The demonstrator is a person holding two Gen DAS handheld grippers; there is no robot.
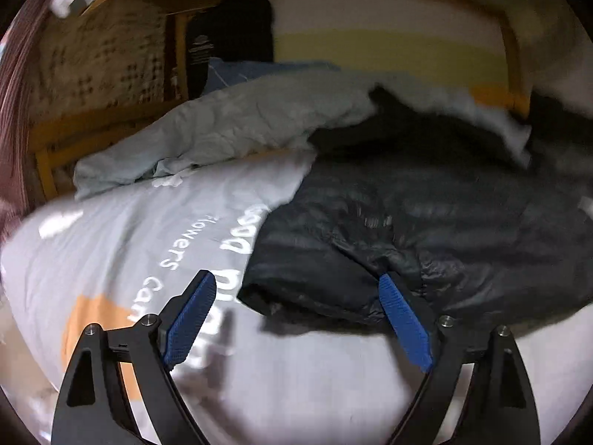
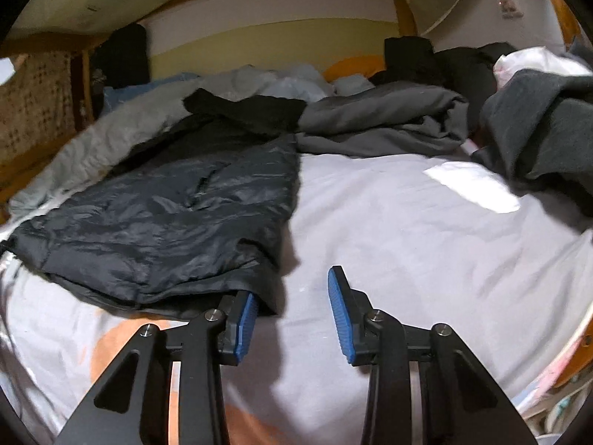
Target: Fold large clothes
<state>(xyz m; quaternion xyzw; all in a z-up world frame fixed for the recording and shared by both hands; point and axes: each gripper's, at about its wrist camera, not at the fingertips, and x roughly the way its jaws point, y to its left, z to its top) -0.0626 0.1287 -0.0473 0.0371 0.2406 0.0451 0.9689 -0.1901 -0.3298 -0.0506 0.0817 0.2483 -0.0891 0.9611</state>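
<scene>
A dark quilted puffer jacket (image 1: 426,230) lies on a grey bedsheet (image 1: 155,244) printed with white words. My left gripper (image 1: 296,289) is open, its jaws wide apart over the jacket's near hem; the right blue pad touches the fabric. In the right wrist view the jacket (image 2: 166,215) lies folded lengthwise at the left. My right gripper (image 2: 292,304) is open at the jacket's near right corner, its left pad tucked under the hem and its right pad over bare sheet (image 2: 407,230).
A light grey quilt (image 1: 222,126) is bunched at the far side. Dark grey clothes (image 2: 389,122) and another dark pile (image 2: 548,126) lie at the back right. A wooden bed frame (image 1: 513,63) surrounds the bed.
</scene>
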